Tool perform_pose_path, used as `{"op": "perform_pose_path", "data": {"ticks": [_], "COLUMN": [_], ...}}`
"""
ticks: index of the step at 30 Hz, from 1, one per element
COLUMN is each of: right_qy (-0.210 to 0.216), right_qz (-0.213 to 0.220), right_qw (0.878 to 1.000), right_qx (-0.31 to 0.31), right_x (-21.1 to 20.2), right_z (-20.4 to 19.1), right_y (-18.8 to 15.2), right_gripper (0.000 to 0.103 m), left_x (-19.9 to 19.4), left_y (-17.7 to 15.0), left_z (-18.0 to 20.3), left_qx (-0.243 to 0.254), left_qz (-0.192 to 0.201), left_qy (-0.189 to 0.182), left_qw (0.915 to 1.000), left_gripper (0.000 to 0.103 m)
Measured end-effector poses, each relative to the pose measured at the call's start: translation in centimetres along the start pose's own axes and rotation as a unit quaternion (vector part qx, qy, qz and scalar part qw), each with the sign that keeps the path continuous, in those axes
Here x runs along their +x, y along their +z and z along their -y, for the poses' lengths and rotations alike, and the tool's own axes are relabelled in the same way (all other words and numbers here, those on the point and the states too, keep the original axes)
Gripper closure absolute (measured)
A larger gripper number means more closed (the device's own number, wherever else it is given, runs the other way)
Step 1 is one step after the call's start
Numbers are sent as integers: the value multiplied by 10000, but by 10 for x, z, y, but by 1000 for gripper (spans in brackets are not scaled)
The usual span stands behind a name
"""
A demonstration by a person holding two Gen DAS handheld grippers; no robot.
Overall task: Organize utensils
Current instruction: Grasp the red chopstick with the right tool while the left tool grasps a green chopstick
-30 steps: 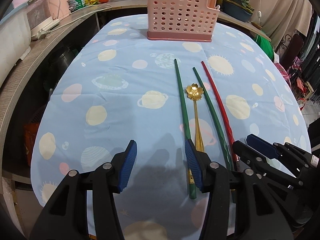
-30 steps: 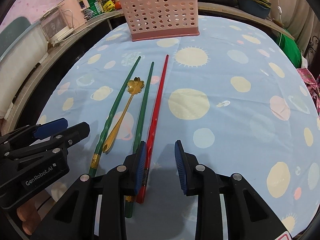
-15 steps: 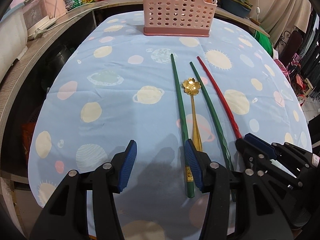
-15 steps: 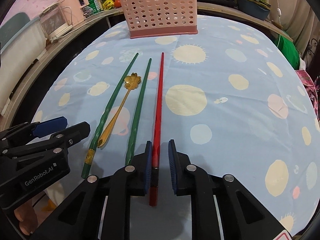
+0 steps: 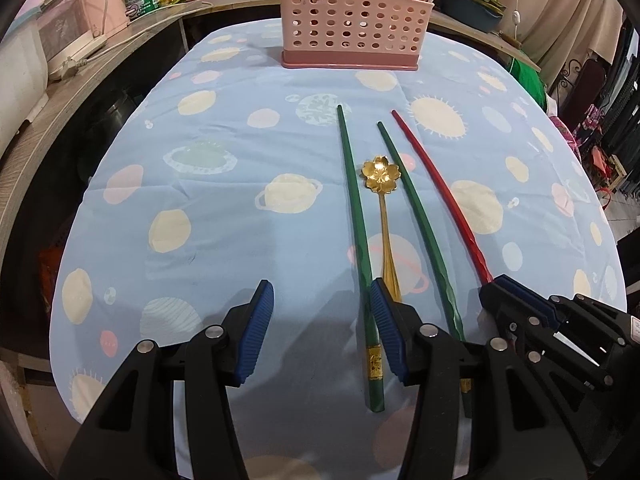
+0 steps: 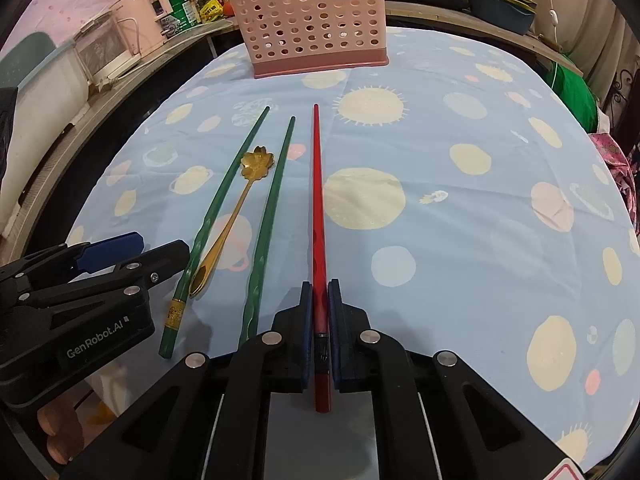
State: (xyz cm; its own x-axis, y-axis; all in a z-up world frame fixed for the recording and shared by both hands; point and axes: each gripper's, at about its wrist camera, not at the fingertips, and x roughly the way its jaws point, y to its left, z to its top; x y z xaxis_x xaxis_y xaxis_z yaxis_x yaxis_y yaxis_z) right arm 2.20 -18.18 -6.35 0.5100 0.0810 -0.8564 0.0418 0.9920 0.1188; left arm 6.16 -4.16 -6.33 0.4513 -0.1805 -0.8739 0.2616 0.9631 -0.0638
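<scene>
Chopstick pinch on the right, left side idle.

We've got the right hand-held gripper [image 6: 321, 322] pressed onto the thick end of the red chopstick [image 6: 317, 200], which points toward the pink utensil basket [image 6: 308, 20] at the far end of the worktop [image 6: 460, 208]. Our left hand-held gripper [image 5: 320, 332] is spread wide with nothing in it, one pad just beside the left green chopstick [image 5: 356, 216]. Between the two green chopsticks, the second one [image 5: 416, 220] nearer the red, lies the gold flower spoon [image 5: 382, 184].

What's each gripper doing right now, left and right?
Left gripper: open, holding nothing.
Right gripper: shut on the red chopstick, near its thick end.
</scene>
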Motion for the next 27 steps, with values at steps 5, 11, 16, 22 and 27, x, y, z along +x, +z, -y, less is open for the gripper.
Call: {"op": "perform_pose_path", "data": {"ticks": [5,11,16,22,27], "right_qy": [1,3,1,2,13], "right_qz": [-3,-6,-8,-8,-11], "right_qw": [10000,10000,10000,10000,10000], "right_qx": [-9,-6,-11,-5,3], "right_x": [0,0,0,0,-1], "right_z": [0,0,0,0,0], "right_y": [0,0,0,-1,-2], "right_gripper": [96,96,96,96,96], "left_x": [6,5,1,-3,-7], "left_y": [-1,-6,-12,-20,-25], "left_z": [4,6,5,3,0], "left_qx": [47,163,186,190,183], "left_qz": [-92,-74,-83,-114,-134], "left_qy": [-46,14,-10,-30,-47], "left_qw": [9999,9998,9998,9997,9997], "left_gripper": [55,56,56,59,74]}}
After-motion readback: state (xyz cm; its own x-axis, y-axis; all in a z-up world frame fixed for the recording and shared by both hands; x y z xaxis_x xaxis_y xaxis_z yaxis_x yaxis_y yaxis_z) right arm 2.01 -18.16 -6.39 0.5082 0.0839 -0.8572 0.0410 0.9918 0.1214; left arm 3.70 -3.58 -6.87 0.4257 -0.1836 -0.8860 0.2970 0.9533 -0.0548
